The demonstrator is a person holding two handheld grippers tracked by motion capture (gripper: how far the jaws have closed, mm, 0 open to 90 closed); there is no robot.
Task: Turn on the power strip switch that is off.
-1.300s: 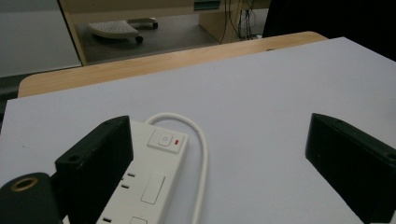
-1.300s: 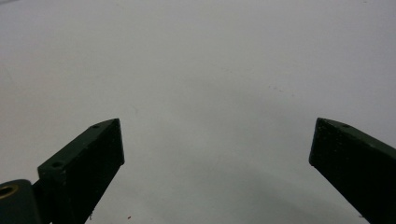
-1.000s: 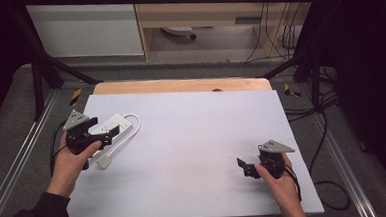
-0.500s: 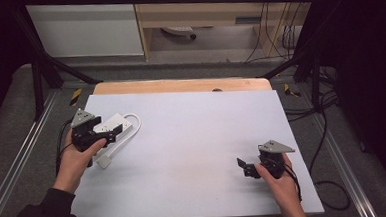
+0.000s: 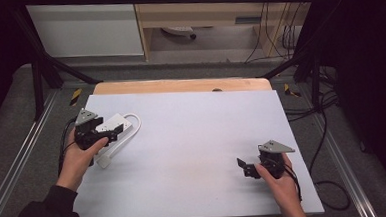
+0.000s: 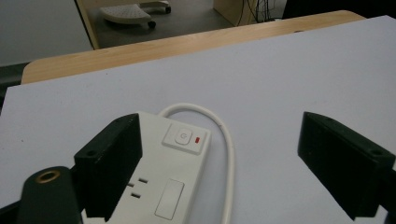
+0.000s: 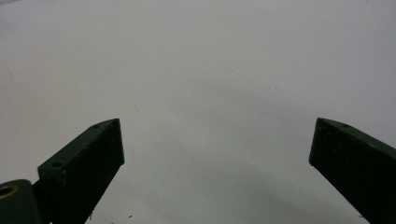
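The wide worktop (image 5: 193, 148) has a pale grey sheet on top and a wooden edge at its far side. On its left part lies the white plastic power strip (image 6: 170, 186) with a looped white cable (image 6: 224, 140). The left claw (image 5: 104, 137) hangs over the strip; its jaws have just been closing a little but stand released, with the strip under the left jaw. The right claw (image 5: 244, 167) rests released near the right front, well apart.
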